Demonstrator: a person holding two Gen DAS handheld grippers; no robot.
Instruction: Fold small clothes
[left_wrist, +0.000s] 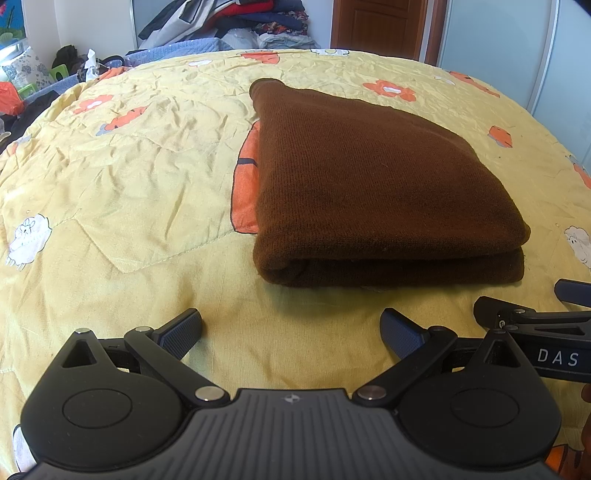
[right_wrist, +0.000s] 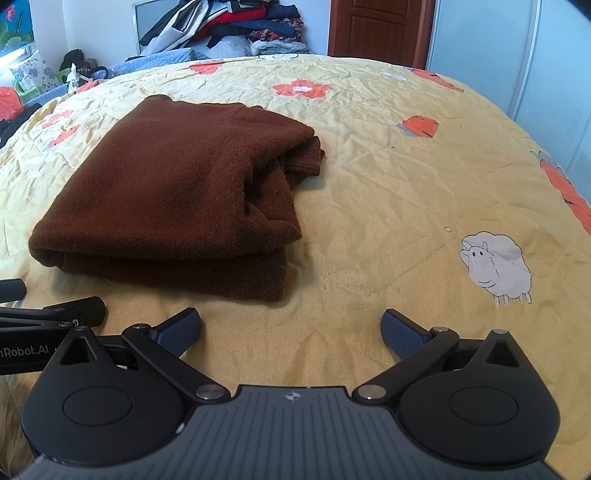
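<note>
A brown knitted garment lies folded into a thick flat stack on the yellow bedspread. In the right wrist view the same brown garment sits left of centre, with a ribbed cuff poking out at its far right side. My left gripper is open, hovering just short of the garment's near edge with nothing between its fingers. My right gripper is open too, near the garment's front right corner and empty. Each gripper's side shows at the edge of the other's view.
The yellow bedspread with orange flowers and a white sheep print spreads to the right. A pile of clothes is heaped beyond the bed's far edge. A brown door and a pale wardrobe stand behind.
</note>
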